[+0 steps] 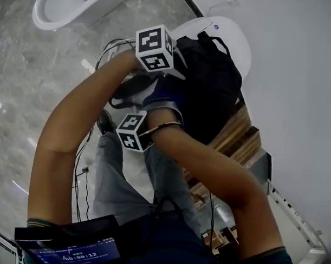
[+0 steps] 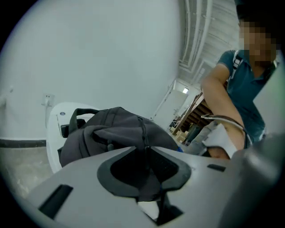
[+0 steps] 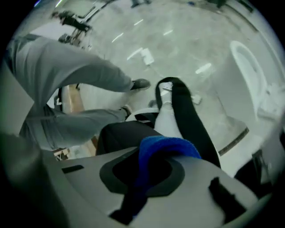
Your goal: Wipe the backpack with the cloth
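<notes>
A black backpack [image 1: 210, 89] lies on a white round stand [image 1: 236, 36] by the wall. My left gripper [image 1: 178, 69], under the upper marker cube, reaches it from the left. In the left gripper view the backpack [image 2: 116, 129] fills the middle, and my left gripper [image 2: 144, 156] is shut on a fold of its dark fabric by the zipper. My right gripper [image 1: 163, 110], by the lower cube, holds a blue cloth [image 1: 164, 91] against the backpack's near side. In the right gripper view the right gripper [image 3: 147, 167] is shut on the blue cloth [image 3: 167, 149], above a black strap [image 3: 191, 120].
A white toilet bowl [image 1: 67, 9] stands on the marble floor at top left. Wooden slatted steps [image 1: 241, 137] sit right of the backpack, along the white wall. Cables [image 1: 83, 169] trail on the floor beside the person's grey-trousered legs [image 1: 120, 181].
</notes>
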### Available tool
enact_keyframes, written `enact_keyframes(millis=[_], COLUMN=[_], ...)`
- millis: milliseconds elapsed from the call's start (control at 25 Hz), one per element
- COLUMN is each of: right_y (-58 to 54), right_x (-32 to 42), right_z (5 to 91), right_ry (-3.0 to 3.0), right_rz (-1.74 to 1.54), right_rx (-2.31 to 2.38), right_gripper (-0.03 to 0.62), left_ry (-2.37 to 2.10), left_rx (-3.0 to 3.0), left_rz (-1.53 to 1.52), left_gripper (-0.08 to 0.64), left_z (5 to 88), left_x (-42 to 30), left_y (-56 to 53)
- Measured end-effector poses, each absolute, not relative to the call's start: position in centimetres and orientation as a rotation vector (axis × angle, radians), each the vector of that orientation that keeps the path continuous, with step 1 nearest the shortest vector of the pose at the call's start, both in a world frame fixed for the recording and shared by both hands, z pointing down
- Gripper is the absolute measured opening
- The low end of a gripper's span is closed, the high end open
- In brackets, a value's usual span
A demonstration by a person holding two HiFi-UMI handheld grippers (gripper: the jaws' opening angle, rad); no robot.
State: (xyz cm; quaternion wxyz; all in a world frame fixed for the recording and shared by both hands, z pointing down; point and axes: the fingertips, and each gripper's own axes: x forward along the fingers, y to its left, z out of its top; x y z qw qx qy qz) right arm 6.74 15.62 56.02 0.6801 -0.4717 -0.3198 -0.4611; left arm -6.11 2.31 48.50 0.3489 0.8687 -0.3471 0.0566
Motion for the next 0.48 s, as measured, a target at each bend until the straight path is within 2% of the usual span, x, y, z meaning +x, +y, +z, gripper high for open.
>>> enact_keyframes(millis=[160, 280, 360, 480], right_y=[18.0, 17.1, 16.3, 16.6], right_x=[12.3, 9.1, 7.5, 9.5], right_z=[57.9, 57.9, 57.2, 56.3], right_ry=[-0.594, -0.722, -0.735, -0.633], right_rz=[-1.069, -0.950, -1.008, -1.199], right_rx=[-1.188, -1.111, -1.088, -1.175], right_gripper=[0.029, 0.029, 0.029, 0.029], left_ry=[-1.070, -1.304, -1.429, -1.525], left_rx=[2.329, 2.297, 2.287, 2.531], left_rz=[0.146, -0.040, -0.090, 0.352], left_gripper=[0.103, 0.104, 0.106, 0.107], left_z=[48.0, 48.4, 49.4, 49.8], left_x=[-5.9, -6.7, -6.3, -5.3], left_y=[2.2, 4.1, 5.2, 5.4])
